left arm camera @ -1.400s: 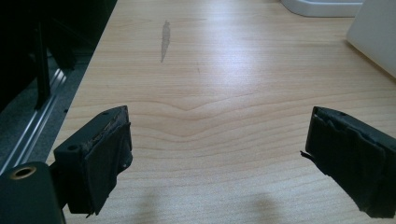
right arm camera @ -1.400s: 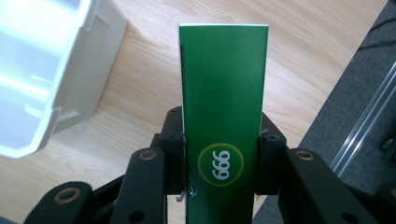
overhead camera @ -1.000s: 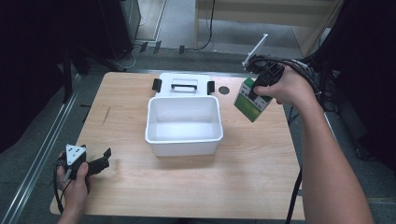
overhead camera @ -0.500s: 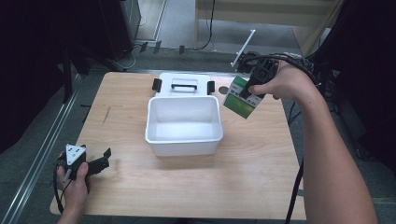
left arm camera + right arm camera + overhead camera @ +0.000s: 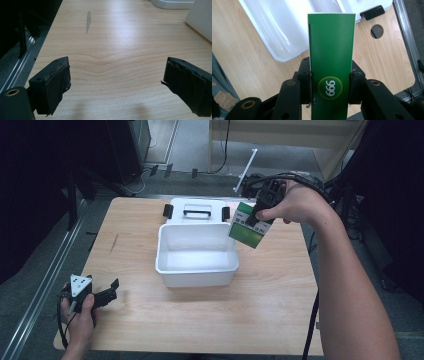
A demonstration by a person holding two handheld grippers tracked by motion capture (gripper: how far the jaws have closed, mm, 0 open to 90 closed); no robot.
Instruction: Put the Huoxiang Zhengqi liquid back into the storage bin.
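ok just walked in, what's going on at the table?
A person works with a handheld gripper in each hand. The right gripper is shut on a green box, held in the air above the right rim of an open white bin. The bin's lid lies on the table just behind it. The left gripper sits open near the table's front left corner, holding nothing.

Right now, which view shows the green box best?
Right gripper view: the green box sits close up, clamped between the jaws, its printed face sharp. High view shows it small, tilted by the white bin's right rim.
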